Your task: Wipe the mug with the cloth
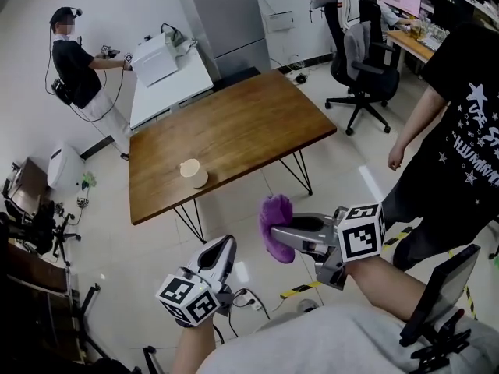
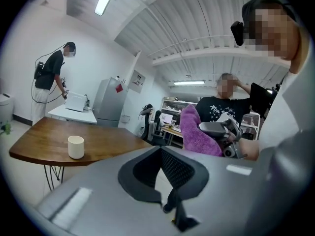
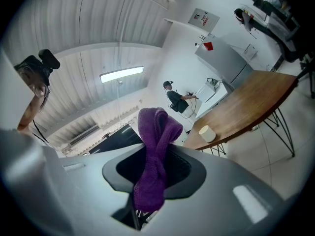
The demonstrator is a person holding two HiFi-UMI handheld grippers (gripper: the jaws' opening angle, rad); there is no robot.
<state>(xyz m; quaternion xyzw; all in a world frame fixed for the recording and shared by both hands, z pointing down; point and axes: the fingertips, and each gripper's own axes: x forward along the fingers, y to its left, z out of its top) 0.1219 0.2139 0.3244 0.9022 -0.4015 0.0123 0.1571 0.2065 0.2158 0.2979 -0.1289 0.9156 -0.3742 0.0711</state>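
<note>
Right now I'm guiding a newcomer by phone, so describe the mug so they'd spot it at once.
Find the brown wooden table on thin black legs in the middle of the room. Near its edge closest to us stands a cream mug, upright. Nothing else sits on that tabletop.

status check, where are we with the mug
Left gripper shut, empty. Right gripper shut on purple cloth, off the table. Mug upright on wooden table, untouched. Nothing in the way.
</note>
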